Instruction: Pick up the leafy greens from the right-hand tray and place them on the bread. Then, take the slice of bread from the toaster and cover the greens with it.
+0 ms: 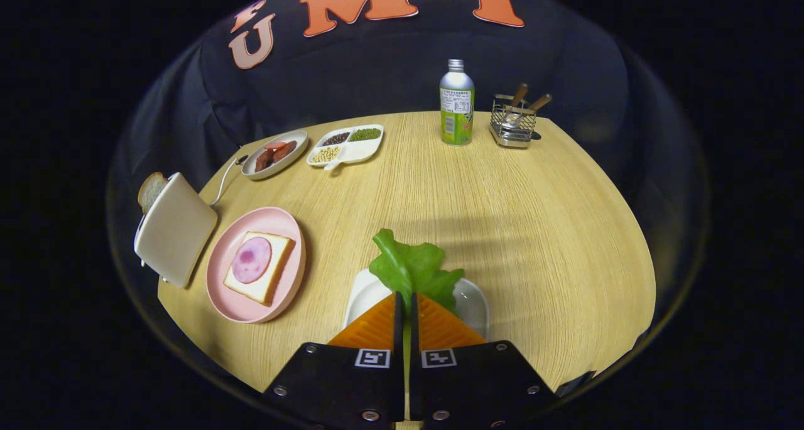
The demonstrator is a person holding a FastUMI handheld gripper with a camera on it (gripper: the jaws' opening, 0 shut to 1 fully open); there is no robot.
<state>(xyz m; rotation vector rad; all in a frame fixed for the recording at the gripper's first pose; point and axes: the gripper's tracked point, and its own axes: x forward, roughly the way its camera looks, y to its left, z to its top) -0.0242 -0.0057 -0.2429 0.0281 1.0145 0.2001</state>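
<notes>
A: What is held by the gripper (406, 301)?

B: A floppy green lettuce leaf (411, 268) is pinched between the two fingers, which are pressed nearly together on its stem. The leaf is seen fanned out just ahead of the fingertips, above a small white rounded tray (474, 304) on the pale wooden table (502, 198).

A: Where is the bread located?

B: A square slice of white bread topped with a round pink ham slice (259, 265) is laid on a round pink plate (226, 295), left of the fingers. Just beside the plate, a cream-coloured toaster (176, 229) is placed, with a second slice of bread (151, 190) sticking up from it.

A: What is found farther off?

B: A grey oval dish of sausages (275, 154), a white divided dish of beans (347, 145), a green-labelled metal bottle (456, 103) and a wire cutlery holder (513, 123) are set near the far edge.
</notes>
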